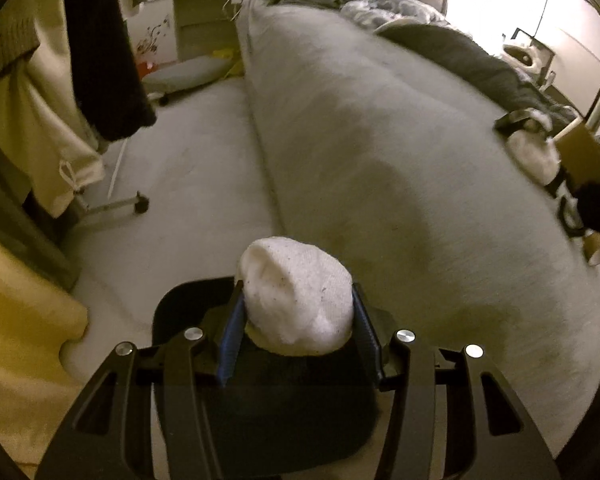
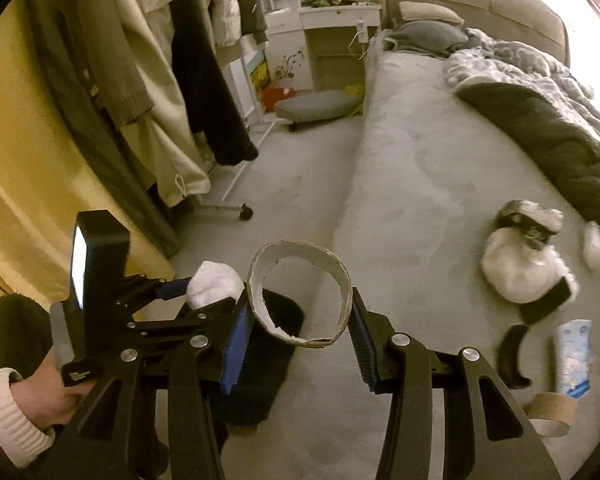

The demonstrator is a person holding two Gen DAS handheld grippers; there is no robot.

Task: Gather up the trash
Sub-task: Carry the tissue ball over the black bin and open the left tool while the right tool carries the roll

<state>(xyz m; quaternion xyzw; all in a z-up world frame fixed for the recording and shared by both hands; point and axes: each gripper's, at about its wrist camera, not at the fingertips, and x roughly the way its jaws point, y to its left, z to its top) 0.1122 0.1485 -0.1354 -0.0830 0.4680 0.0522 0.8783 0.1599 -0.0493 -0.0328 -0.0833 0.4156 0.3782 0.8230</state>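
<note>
My left gripper (image 1: 298,314) is shut on a white wad of tissue (image 1: 296,296) and holds it above a black bin (image 1: 260,412) on the floor beside the bed. It also shows in the right wrist view (image 2: 210,286), with the wad (image 2: 214,282). My right gripper (image 2: 298,314) is shut on a cardboard tube (image 2: 300,296), seen end-on, above the black bin (image 2: 260,364). On the bed lie another cardboard tube (image 2: 552,414), a tissue pack (image 2: 574,356) and a white fluffy thing with black straps (image 2: 524,264).
The grey bed (image 1: 380,140) fills the right side, with a dark blanket (image 2: 548,128) and pillows at the far end. A clothes rack on wheels (image 2: 236,210) with hanging coats stands to the left. A yellow curtain (image 2: 28,168) hangs at the near left.
</note>
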